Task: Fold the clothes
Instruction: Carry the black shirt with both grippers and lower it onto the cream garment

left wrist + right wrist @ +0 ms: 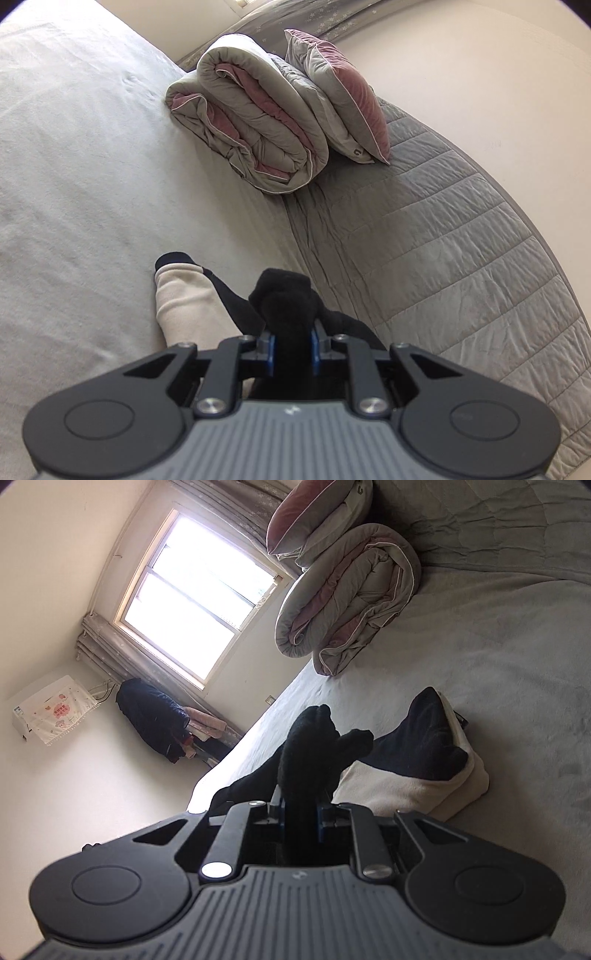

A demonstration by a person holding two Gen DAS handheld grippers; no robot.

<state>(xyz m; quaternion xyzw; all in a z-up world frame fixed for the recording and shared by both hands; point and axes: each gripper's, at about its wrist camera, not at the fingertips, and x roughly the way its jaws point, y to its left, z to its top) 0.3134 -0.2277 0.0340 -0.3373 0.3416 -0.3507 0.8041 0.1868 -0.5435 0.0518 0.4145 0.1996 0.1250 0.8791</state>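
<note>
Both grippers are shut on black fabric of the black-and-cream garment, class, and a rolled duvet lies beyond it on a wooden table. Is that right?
One detail is wrong: the rolled duvet lies on a bed, not a wooden table, as the left wrist view shows. The rest holds: the left gripper and right gripper are each shut on black fabric of the black-and-cream garment.

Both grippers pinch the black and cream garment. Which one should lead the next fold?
Probably left. The left gripper pinches black fabric beside a flat part of the garment; the right gripper faces the bulkier, already stacked part.
</note>
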